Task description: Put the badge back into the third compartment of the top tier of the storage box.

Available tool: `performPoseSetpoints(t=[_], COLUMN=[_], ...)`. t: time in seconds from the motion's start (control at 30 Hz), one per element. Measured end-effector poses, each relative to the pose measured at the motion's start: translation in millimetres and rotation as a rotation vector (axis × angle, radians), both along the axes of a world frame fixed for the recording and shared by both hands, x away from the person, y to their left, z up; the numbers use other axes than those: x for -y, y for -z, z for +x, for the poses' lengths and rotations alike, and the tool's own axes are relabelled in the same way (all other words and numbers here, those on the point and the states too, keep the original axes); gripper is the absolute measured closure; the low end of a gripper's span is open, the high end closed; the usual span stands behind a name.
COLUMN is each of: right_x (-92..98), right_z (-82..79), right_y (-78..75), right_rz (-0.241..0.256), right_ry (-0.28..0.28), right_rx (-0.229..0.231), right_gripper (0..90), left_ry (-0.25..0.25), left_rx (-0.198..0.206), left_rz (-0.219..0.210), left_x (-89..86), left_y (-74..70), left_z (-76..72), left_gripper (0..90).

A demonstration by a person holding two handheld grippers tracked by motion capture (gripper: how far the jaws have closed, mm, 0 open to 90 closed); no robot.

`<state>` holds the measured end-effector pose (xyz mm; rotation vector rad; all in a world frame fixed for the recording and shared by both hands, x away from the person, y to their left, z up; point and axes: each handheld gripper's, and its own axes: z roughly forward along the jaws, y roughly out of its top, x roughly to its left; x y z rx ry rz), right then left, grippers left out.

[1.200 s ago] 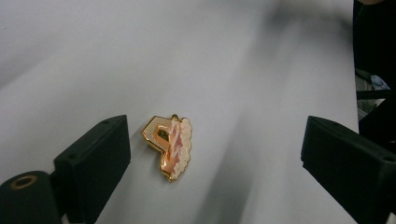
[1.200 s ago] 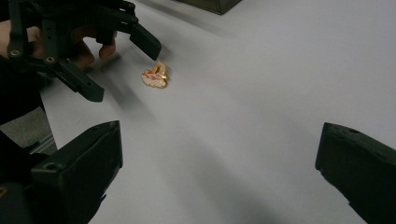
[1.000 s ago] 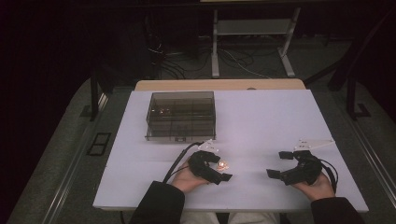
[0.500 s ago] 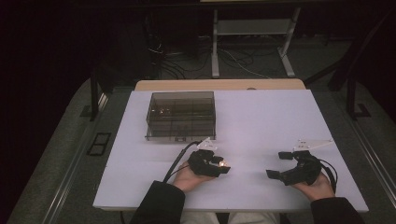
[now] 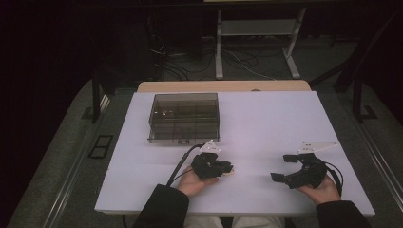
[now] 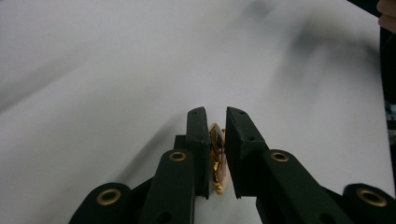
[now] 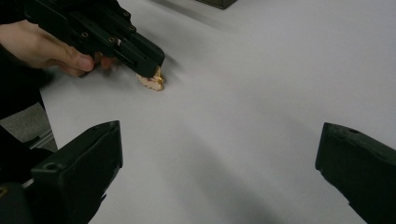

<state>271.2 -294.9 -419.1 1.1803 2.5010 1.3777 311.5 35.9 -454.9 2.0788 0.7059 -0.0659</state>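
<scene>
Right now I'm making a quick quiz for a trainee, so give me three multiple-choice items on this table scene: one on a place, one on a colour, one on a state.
1. Where does the dark box stand?
A. far left part of the table
B. by the right gripper
C. off the table

2. What colour is the small trinket in the left gripper?
A. blue
B. gold and pink
C. green

3. How do the right gripper's jaws stand?
A. shut on the trinket
B. wide apart, holding nothing
C. shut on the box

Answers: 1 A, the high view shows it beyond the left hand. 2 B, both gripper views show gold with pink. 3 B, the right gripper view shows bare table between them.
</scene>
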Motion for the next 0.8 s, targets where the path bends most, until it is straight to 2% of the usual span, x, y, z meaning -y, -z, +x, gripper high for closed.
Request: performPoseSetpoints(t=[0.07,0.17,0.23,0.53,0.8], right_x=[0.3,0.7,0.5,1.2,1.3], right_z=[0.0,0.3,0.2,0.3,0.4], right_y=[-0.1,-0.1,-0.2,-0.2,-0.2], right_rz=[0.000,0.001,0.001,-0.001,-0.001], right_ry=[-0.001,0.000,0.003,0.000,0.000], right_rx=[0.001,0.001,-0.002,0.004,0.005], right_gripper=[0.1,0.1,0.1,0.1,0.1], left_ry=[0.007,0.021,0.017,0.021,0.047], left_rx=[-0.020,-0.023,-0.012,-0.018,-0.027], left_rz=[-0.007,-0.015,-0.012,-0.018,-0.006], left_x=[-2.0,-3.1,-1.6,-0.7,3.2], left_y=[0.4,-1.9,-2.2,-2.9,-5.3], left_z=[-0.2,-1.0,-2.6,-3.1,-4.7], left_gripper=[80.5,82.7,83.2,84.0,84.2])
